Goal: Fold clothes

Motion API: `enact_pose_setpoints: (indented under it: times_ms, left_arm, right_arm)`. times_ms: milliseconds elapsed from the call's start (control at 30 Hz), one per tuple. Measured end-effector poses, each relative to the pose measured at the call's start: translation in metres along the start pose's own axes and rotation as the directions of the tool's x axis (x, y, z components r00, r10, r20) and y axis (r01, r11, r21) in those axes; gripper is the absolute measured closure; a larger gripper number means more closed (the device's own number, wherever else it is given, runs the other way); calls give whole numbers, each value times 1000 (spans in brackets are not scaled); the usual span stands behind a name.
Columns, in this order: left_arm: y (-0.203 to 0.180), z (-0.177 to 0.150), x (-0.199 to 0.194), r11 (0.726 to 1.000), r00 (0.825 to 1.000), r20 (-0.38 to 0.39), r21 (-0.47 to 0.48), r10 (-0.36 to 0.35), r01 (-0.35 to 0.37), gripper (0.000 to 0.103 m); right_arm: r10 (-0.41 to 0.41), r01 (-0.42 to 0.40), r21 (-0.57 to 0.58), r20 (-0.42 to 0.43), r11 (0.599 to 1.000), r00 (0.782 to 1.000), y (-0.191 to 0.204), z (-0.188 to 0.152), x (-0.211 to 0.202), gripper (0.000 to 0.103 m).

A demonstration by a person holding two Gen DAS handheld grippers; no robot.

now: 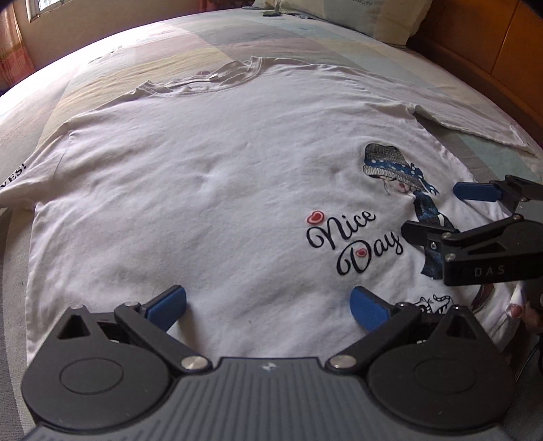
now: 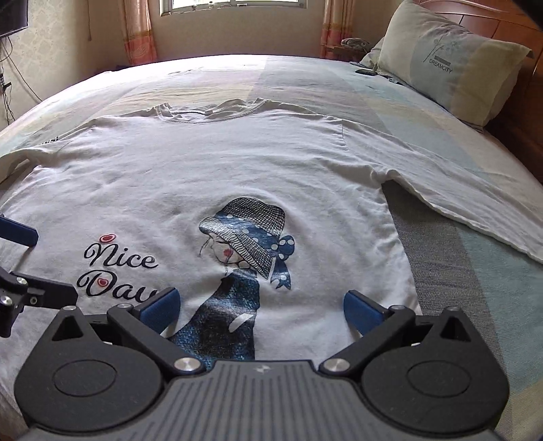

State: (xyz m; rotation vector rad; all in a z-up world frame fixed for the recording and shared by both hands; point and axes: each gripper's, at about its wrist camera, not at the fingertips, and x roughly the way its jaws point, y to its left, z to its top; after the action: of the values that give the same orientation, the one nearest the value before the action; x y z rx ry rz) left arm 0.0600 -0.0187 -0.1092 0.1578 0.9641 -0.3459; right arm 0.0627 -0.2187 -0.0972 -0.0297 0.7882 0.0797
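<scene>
A white T-shirt lies flat and face up on the bed, its collar at the far side and both sleeves spread out. It carries a "Nice Day" print and a picture of a girl in a hat. My left gripper hovers open over the lower hem, left of the lettering, with nothing between its blue pads. My right gripper is open too, low over the girl print near the hem. In the right wrist view, the left gripper's fingers show at the left edge.
The bed has a pastel striped sheet. A pillow leans on the wooden headboard at the far right. A small dark object lies by the pillow. A window and curtains are beyond the bed's far side.
</scene>
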Motion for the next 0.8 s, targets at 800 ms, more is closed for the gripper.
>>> enact_pose_setpoints:
  times_ms: [800]
  left_arm:
    - [53,-9,-11,961,995,45,-263,95,-80,1]
  right_arm:
    - [8,-7,-20,43,1000,999,-1,-5,-2,0]
